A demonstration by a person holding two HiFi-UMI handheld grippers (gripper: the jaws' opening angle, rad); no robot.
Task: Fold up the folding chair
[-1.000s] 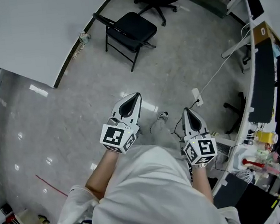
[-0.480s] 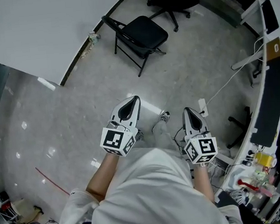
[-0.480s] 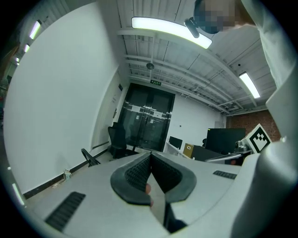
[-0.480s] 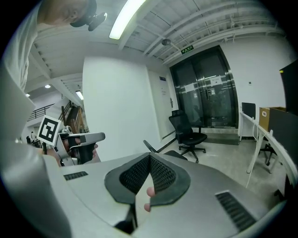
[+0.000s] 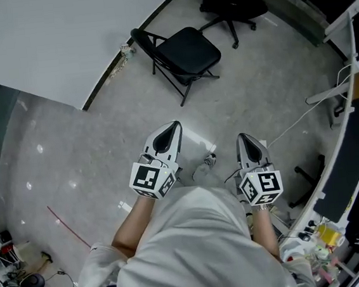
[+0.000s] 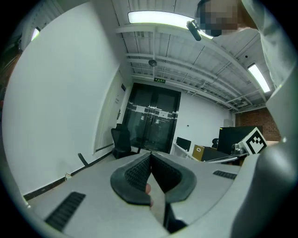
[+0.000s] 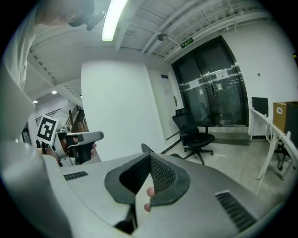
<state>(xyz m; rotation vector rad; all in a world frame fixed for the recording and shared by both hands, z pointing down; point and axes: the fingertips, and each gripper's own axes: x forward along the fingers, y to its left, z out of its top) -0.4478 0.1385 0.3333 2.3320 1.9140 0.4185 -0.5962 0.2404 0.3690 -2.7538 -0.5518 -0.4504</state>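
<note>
Risk: left claw (image 5: 174,128) and right claw (image 5: 244,140), both closed on nothing, could shove the distant black metal folding chair (image 5: 188,51) over if not opened first.

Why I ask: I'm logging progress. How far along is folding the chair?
Done: nothing yet; the folding chair stands open near the wall, seat flat. In hand: nothing; the left gripper and right gripper are both shut and empty, held well short of the chair. Left: reach the chair and fold its seat against the backrest.
</note>
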